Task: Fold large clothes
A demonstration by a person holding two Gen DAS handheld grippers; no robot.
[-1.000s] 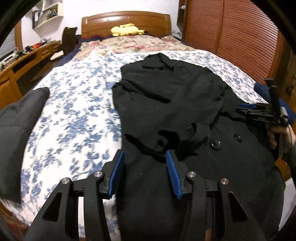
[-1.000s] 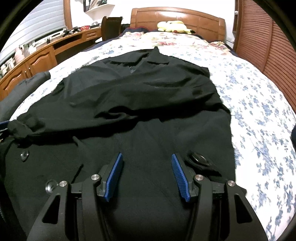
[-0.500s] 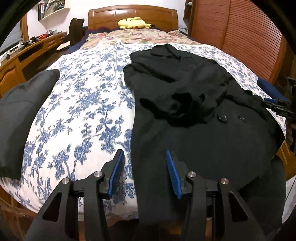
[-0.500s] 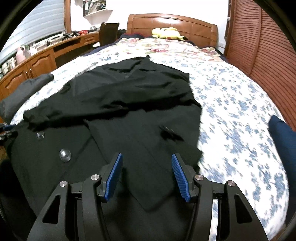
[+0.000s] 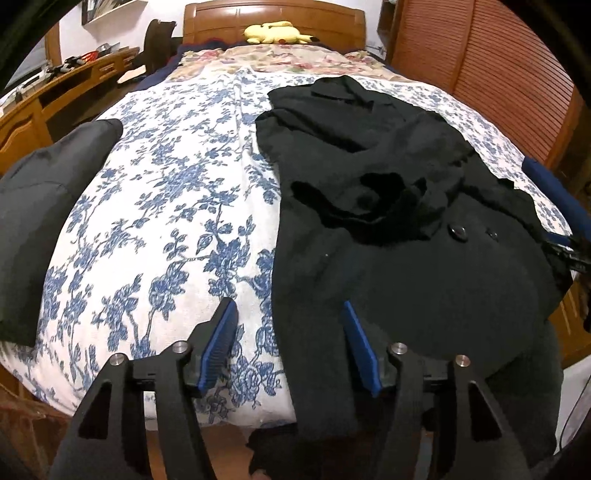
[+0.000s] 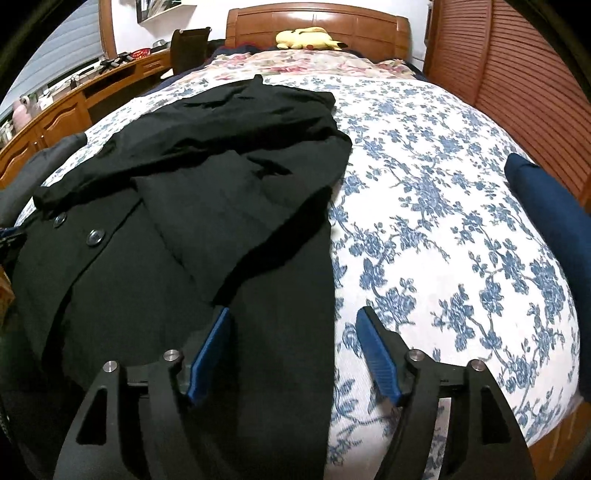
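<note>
A large black coat (image 5: 391, 236) with big buttons lies lengthwise on the bed, its collar toward the headboard and its hem hanging over the foot edge. Both sleeves are folded in across the front. It also shows in the right wrist view (image 6: 207, 206). My left gripper (image 5: 290, 332) is open and empty, above the coat's left edge near the foot of the bed. My right gripper (image 6: 293, 338) is open and empty, above the coat's right edge near the hem.
The bed has a blue-flowered white sheet (image 5: 166, 206). A dark grey folded garment (image 5: 40, 206) lies at its left edge and a blue item (image 6: 546, 218) at its right edge. A yellow plush (image 5: 275, 33) sits by the headboard. A wooden desk (image 6: 66, 110) is left, slatted wardrobe doors (image 6: 517, 85) right.
Both grippers have pulled back toward the foot of the bed and outward to the coat's side edges. Both stay open and empty. The coat's lower front flap now lies folded inward.
</note>
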